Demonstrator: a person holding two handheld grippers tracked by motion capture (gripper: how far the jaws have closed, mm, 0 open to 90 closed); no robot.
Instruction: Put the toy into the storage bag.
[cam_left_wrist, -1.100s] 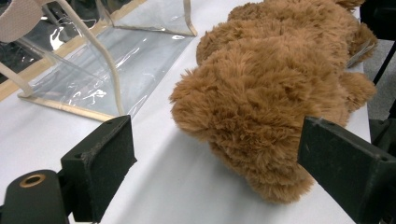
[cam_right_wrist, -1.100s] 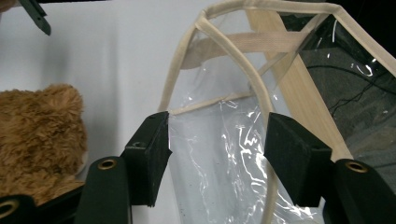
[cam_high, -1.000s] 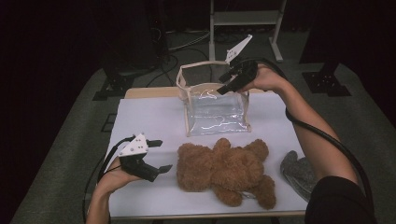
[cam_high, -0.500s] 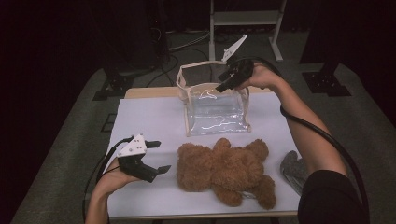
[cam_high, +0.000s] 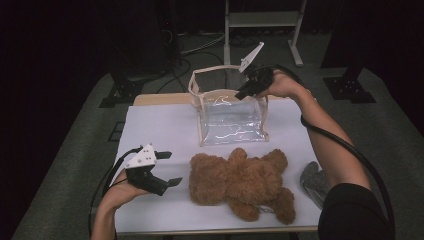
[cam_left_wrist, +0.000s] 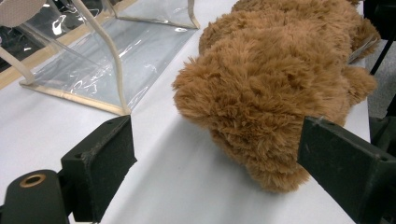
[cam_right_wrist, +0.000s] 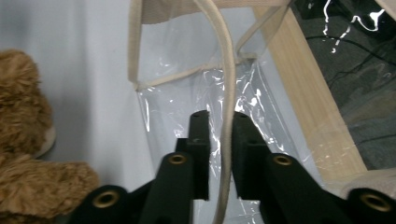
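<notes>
A clear plastic bag (cam_high: 231, 115) with beige trim stands open at the back of the white table (cam_high: 160, 125). My right gripper (cam_high: 241, 94) reaches down to the bag's right rim. Its jaws have just been closing, and in the right gripper view the gripper (cam_right_wrist: 220, 121) is shut on the beige rim strap (cam_right_wrist: 225, 56). A brown teddy bear (cam_high: 240, 180) lies in front of the bag. My left gripper (cam_high: 172, 168) hovers just left of the bear, jaws wide open. In the left gripper view the bear (cam_left_wrist: 280, 79) lies ahead of the open jaws, untouched.
A grey cloth item (cam_high: 312, 180) lies at the table's right edge beside the person's right arm. Behind the table stand a white rack (cam_high: 260, 20) and dark stands on the floor. Bare white tabletop lies left of the bag.
The right gripper's jaws have closed on the bag's rim strap. The left gripper and the bear have kept still.
</notes>
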